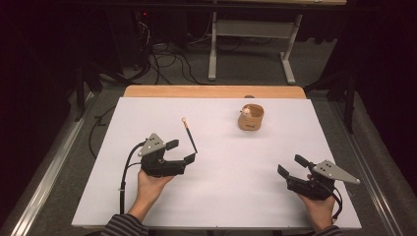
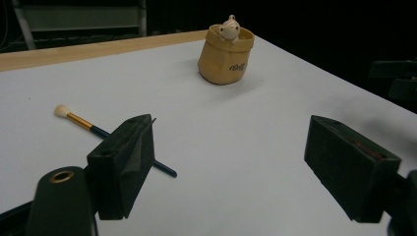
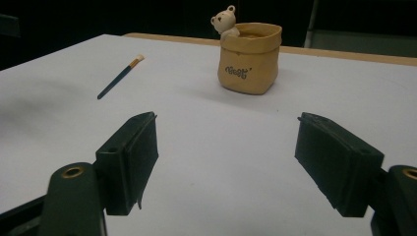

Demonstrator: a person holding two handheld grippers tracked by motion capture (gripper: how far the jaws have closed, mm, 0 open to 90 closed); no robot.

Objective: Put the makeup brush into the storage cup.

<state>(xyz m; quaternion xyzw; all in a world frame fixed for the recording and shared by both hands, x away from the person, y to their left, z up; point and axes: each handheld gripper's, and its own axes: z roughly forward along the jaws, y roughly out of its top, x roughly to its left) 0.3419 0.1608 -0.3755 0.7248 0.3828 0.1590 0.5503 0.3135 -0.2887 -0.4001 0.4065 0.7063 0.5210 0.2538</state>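
The thin dark-handled brush with a pale tip (image 1: 190, 133) lies flat on the white table top (image 1: 221, 196), just beside the left gripper (image 1: 181, 151), whose jaws are spread wide and hold nothing. The right gripper (image 1: 291, 166) is also spread and empty (well apart from the brush). The tan pot shaped like a sack, with a small bear figure at its rim (image 1: 251, 118), stands upright toward the far edge.

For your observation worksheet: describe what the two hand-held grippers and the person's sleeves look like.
Both the left gripper and the right gripper are black with two blocky jaws, a grey three-cornered plate on top and a black trailing cable. The sleeves are dark with thin stripes.
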